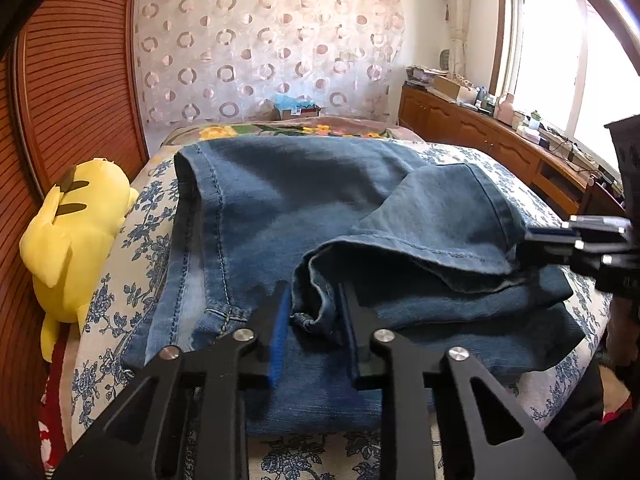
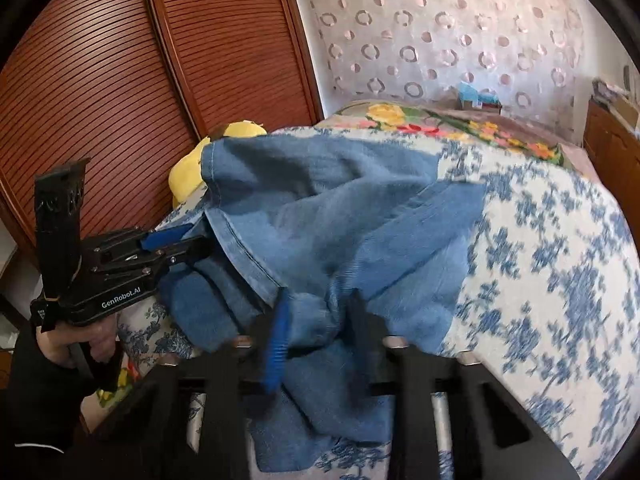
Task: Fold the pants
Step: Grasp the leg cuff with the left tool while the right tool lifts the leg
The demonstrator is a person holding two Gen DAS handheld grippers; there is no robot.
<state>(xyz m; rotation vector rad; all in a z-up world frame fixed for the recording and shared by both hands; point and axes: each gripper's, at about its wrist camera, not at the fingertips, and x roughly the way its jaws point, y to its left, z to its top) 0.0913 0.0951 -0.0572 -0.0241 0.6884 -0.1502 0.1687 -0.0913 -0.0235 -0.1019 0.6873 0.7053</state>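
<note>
Blue denim pants [image 1: 280,216] lie on a bed with a blue floral sheet [image 1: 132,248], partly folded with one leg end lifted over the rest. My left gripper [image 1: 314,312] is shut on a bunched hem of the pants near the front. My right gripper [image 2: 316,320] is shut on another bunch of the pants [image 2: 340,224], lifted off the bed. The right gripper also shows at the right edge of the left wrist view [image 1: 532,236], pinching the fold. The left gripper shows at the left of the right wrist view [image 2: 188,246].
A yellow plush toy [image 1: 76,232] lies on the bed's left edge against the brown slatted wardrobe [image 1: 76,80]. A wooden cabinet [image 1: 480,136] with clutter runs along the right under a window. A flowered blanket [image 2: 420,120] lies at the far end of the bed.
</note>
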